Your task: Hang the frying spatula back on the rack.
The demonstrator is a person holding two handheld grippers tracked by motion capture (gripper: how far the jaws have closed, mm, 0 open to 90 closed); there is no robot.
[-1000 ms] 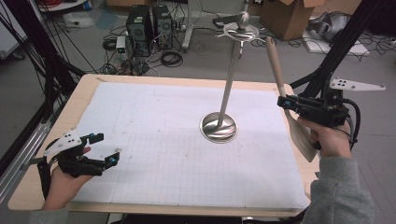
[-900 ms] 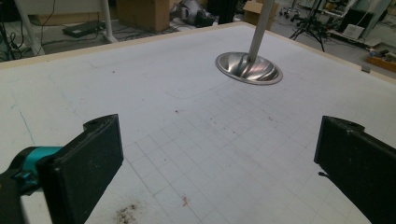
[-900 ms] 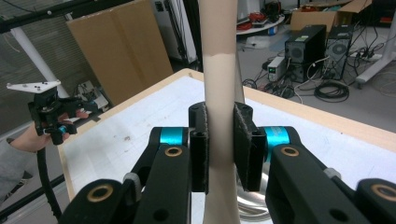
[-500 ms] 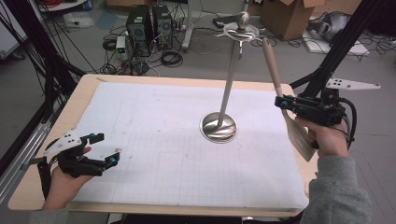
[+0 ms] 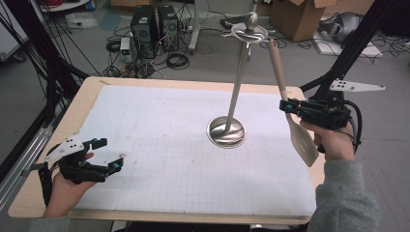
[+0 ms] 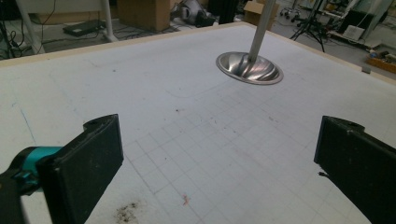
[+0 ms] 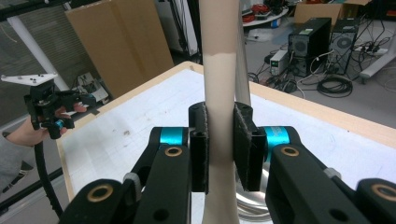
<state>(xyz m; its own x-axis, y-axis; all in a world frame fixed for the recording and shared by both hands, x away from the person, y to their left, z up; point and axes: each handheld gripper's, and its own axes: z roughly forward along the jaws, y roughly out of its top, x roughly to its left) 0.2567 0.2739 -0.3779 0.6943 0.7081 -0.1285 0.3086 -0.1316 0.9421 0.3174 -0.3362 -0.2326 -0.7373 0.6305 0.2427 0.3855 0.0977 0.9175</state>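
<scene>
My right gripper (image 5: 286,107) is clamped on the beige slotted spatula with a long tan handle (image 5: 289,108), jaws closed tight around the neck where handle meets blade; in the right gripper view the two black pads (image 7: 198,145) press both sides of the pale shaft (image 7: 218,93). The spatula is held off the table at the right edge, handle tilted up and far, its top end near the ring top of the stand (image 5: 249,33), slotted blade hanging down toward the near right. My left gripper (image 5: 111,154) sits low at the near left corner over the white gridded paper mat (image 5: 159,145), jaws spread wide with nothing between them; the left gripper view shows both black pads (image 6: 88,158) well apart with bare grid between. The silver metal utensil stand with a round dish base and thin pole (image 5: 227,131) stands upright right of the mat's centre, well apart from my left gripper, nearer the right one. The mat covers the light wooden table (image 5: 82,92). Black computer towers (image 5: 154,24) and cardboard boxes (image 5: 290,12) sit on the floor beyond the far edge.
</scene>
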